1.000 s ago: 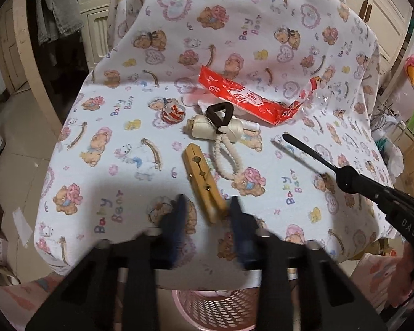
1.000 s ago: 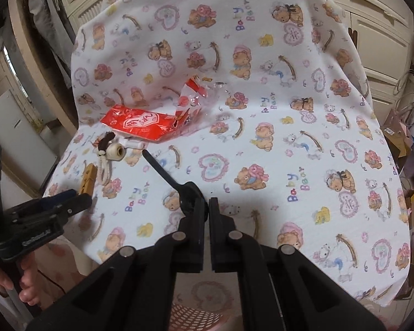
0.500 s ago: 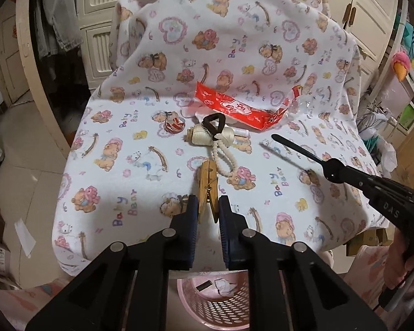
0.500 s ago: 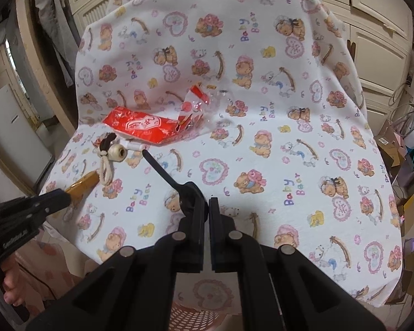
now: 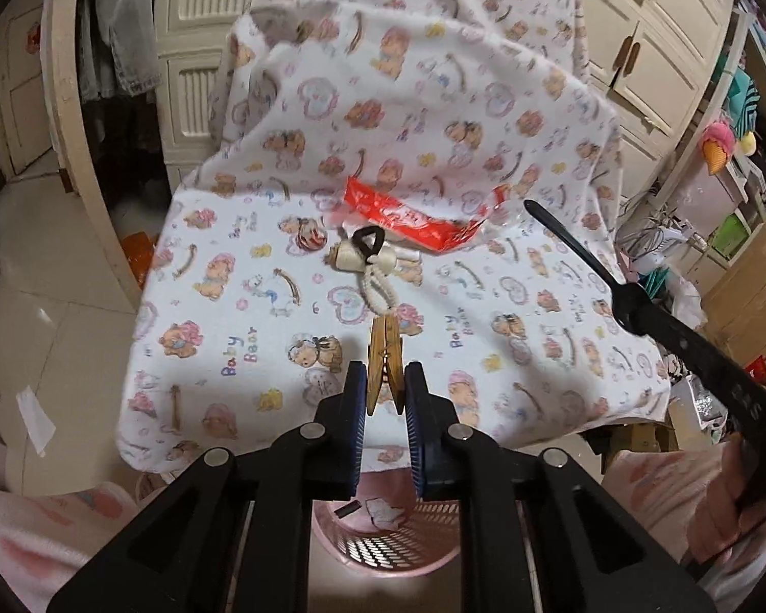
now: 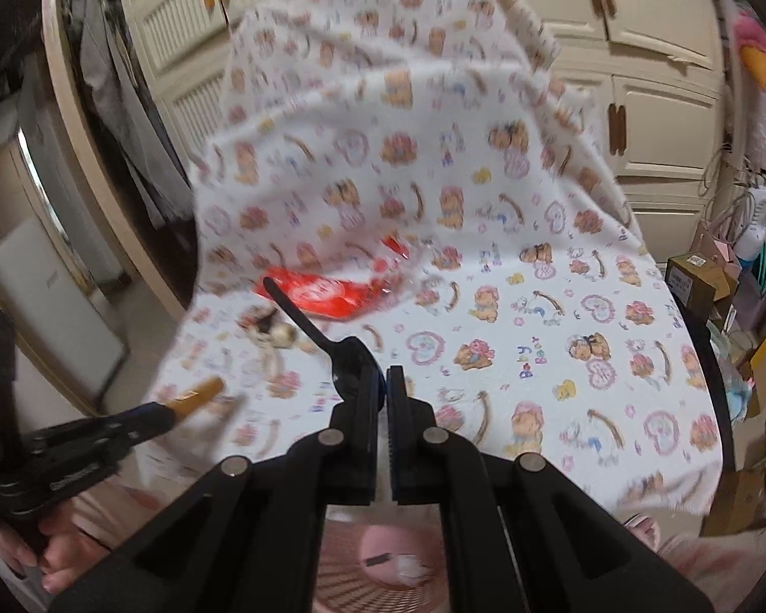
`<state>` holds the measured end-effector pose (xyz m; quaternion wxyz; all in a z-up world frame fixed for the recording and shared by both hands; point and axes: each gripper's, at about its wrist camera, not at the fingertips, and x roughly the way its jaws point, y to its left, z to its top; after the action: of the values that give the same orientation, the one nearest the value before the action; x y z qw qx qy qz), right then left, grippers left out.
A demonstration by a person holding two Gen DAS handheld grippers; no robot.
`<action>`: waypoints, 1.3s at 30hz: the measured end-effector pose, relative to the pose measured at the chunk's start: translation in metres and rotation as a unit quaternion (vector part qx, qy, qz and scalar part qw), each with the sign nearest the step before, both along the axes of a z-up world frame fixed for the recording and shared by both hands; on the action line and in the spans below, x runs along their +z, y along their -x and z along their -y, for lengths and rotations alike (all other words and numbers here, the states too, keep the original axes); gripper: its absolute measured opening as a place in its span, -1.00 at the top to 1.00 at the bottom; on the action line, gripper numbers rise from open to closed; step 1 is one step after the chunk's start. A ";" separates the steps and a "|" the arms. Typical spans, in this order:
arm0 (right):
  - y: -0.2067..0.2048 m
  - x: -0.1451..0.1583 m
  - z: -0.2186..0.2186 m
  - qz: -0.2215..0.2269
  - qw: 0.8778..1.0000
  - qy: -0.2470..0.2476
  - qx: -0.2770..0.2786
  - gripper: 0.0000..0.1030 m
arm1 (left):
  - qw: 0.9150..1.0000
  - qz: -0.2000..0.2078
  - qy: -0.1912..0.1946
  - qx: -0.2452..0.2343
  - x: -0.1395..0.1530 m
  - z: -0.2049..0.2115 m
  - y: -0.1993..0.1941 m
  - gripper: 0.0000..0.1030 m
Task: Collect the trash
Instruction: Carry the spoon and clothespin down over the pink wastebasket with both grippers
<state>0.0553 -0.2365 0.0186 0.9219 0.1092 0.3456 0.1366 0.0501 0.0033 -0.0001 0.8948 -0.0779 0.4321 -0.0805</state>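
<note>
Left tongs [image 5: 385,393] pinch the tail end of a wooden clothespin [image 5: 384,352], its long axis running straight ahead along the fingers and its far tip pointing toward the bead-and-cord trinket [image 5: 370,265] on the counter [image 5: 230,306]. Right tongs [image 6: 381,388] are pressed narrow on the bowl end of a black plastic spoon [image 6: 306,324], whose handle slants forward and to the left, toward the red snack wrapper [image 6: 327,296]. In the left wrist view the same spoon [image 5: 577,255] enters from the right and reaches over the counter toward the wrapper [image 5: 408,214].

The governing relation is vertical. A pink perforated basket [image 5: 383,536] stands on the floor below the near edge of the counter, directly under and slightly behind both pairs of tongs; the right wrist view shows it [image 6: 383,562] in the same place beneath the fingers, already containing a few small scraps. Judged from this layout, each held item lies forward of and above the basket mouth, so the coming move would call for drawing back and lowering, not reaching forward. Both pairs of tongs appear about equally near the basket; the left sits somewhat more centrally over it.

Remaining on the counter, well beyond the tongs: the wrapper, the trinket just in front of it, and a small round red-and-white piece [image 5: 311,240] to the trinket's left. The right view is motion-blurred, so finer detail there cannot be told.
</note>
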 end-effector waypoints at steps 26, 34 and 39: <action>0.044 -0.126 -0.045 -0.230 0.967 0.088 0.062 0.94 | 0.986 -0.169 0.007 0.006 -0.097 0.002 0.022 0.74; 0.026 -0.205 -0.060 -0.336 0.931 0.125 0.070 0.94 | 0.964 -0.263 -0.025 -0.019 -0.154 0.024 0.014 0.74; 0.025 -0.245 -0.066 -0.388 0.910 0.126 0.074 0.93 | 0.949 -0.310 -0.052 -0.019 -0.189 0.029 0.015 0.74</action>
<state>0.0304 -0.1708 -0.2264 0.7085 0.0103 0.6975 0.1069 0.0349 -0.0255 -0.1896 0.7178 -0.0440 0.6933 -0.0464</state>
